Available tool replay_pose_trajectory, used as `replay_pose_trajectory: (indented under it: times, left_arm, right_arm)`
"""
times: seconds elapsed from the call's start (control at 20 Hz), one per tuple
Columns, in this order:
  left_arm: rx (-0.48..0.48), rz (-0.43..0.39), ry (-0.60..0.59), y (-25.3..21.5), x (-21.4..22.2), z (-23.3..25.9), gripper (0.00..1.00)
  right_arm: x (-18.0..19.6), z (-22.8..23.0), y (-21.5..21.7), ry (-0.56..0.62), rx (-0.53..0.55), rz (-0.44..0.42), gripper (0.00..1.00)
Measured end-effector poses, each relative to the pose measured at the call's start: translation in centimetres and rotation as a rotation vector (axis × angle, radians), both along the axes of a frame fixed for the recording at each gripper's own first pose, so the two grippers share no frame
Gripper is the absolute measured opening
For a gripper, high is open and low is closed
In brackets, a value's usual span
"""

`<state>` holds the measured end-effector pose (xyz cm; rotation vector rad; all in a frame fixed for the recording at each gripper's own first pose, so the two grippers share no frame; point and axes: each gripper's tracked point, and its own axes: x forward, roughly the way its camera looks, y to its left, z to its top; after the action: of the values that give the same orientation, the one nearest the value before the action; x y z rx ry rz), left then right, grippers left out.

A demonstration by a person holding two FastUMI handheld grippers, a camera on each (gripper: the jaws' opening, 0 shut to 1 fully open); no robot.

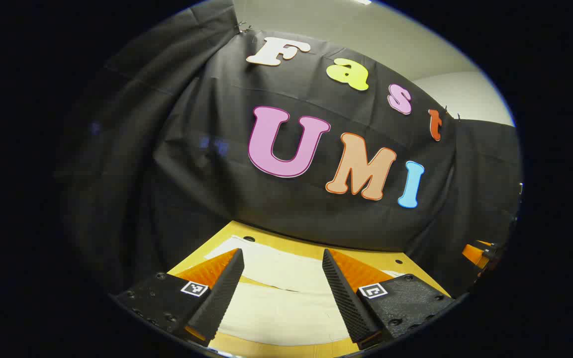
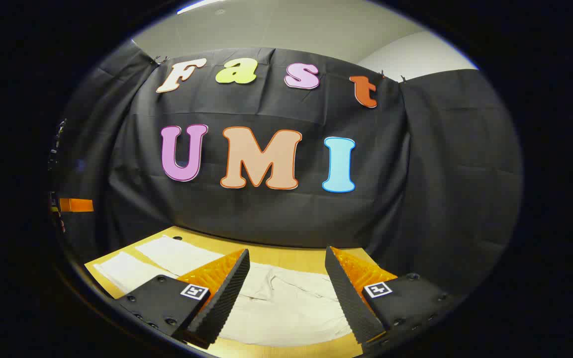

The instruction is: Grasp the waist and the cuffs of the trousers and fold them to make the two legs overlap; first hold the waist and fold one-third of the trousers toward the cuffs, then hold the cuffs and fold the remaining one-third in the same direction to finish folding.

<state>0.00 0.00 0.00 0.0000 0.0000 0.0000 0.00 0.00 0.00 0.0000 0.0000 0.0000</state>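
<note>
Trousers (image 2: 286, 303): one pale pair, lying flat on the wooden table (image 2: 286, 254), two legs apart and running leftward in the right gripper view, a creased part lying between the right gripper's fingers. Left gripper (image 1: 282, 278): one, fingers spread wide, above the cloth with nothing between them; pale trouser fabric (image 1: 286, 298) spans the gap below. Right gripper (image 2: 286, 283): one, fingers likewise spread, gripping nothing. Table edge shows bare wood beyond the fabric on the far side, with small holes near the rim. Black booth wall (image 2: 276, 214) stands just behind the table's far edge.
</note>
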Motion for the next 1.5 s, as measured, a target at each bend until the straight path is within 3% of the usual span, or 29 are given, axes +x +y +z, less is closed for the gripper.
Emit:
replay_pose_trajectory:
  times: [0.55, 0.6, 0.65, 0.8, 1.35, 1.5]
  left_arm:
    - [0.043, -0.027, 0.043, 1.2, 1.2, -1.3, 0.93]
    - [0.046, -0.029, 0.048, 1.3, 1.3, -1.4, 0.89]
    - [0.051, -0.033, 0.050, 1.5, 1.3, -1.7, 0.93]
    - [0.073, -0.073, 0.082, 1.8, 1.7, -3.1, 0.93]
    - [0.257, -0.333, 0.482, 5.5, 0.8, -15.7, 0.92]
    - [0.346, -0.409, 0.615, 7.1, -0.1, -18.3, 0.93]
  right_arm:
    - [0.1, 0.4, 1.3, 0.011, 0.019, -0.008, 0.98]
    - [0.1, 0.3, 1.3, 0.013, 0.020, -0.015, 0.97]
    - [0.2, 0.2, 1.3, 0.018, 0.022, -0.019, 0.98]
    - [-0.1, -0.3, 1.5, 0.027, 0.026, -0.034, 0.98]
    - [-1.0, -3.5, 2.2, 0.122, 0.001, -0.070, 0.98]
    - [-0.7, -4.4, 2.1, 0.150, -0.004, -0.075, 0.98]
